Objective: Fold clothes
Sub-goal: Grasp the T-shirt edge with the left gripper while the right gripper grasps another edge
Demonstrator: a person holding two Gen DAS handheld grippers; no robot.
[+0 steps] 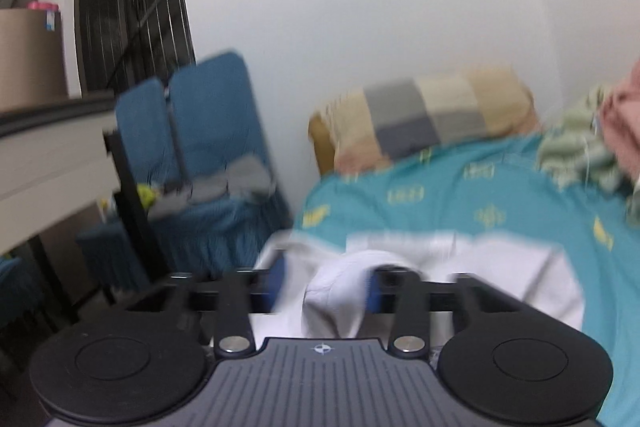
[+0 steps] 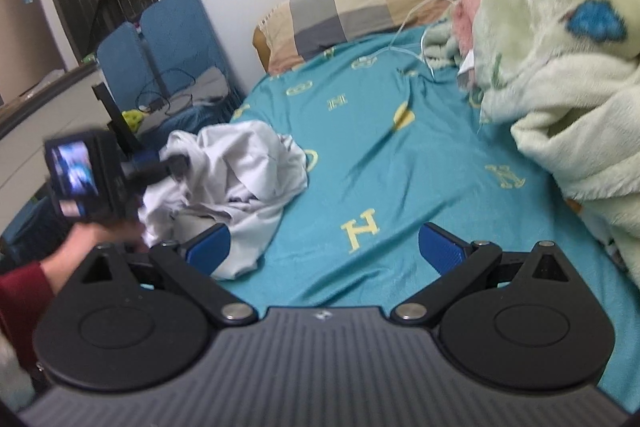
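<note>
A crumpled white garment (image 2: 240,179) lies at the left edge of the bed with the teal sheet (image 2: 380,155). My left gripper (image 1: 326,285) is shut on a bunch of this white garment (image 1: 340,291) and lifts it a little off the bed; it also shows in the right wrist view (image 2: 176,163), at the garment's left side. My right gripper (image 2: 324,247) is open and empty, hovering over the sheet just right of the garment, its left pad (image 2: 210,251) above the garment's near hem.
A plaid pillow (image 2: 360,7) lies at the bed's head. A heap of green and pink fleece blankets (image 2: 560,67) fills the right side. A white cable (image 2: 404,39) lies on the sheet. A blue folding chair (image 2: 168,39) with items stands left of the bed.
</note>
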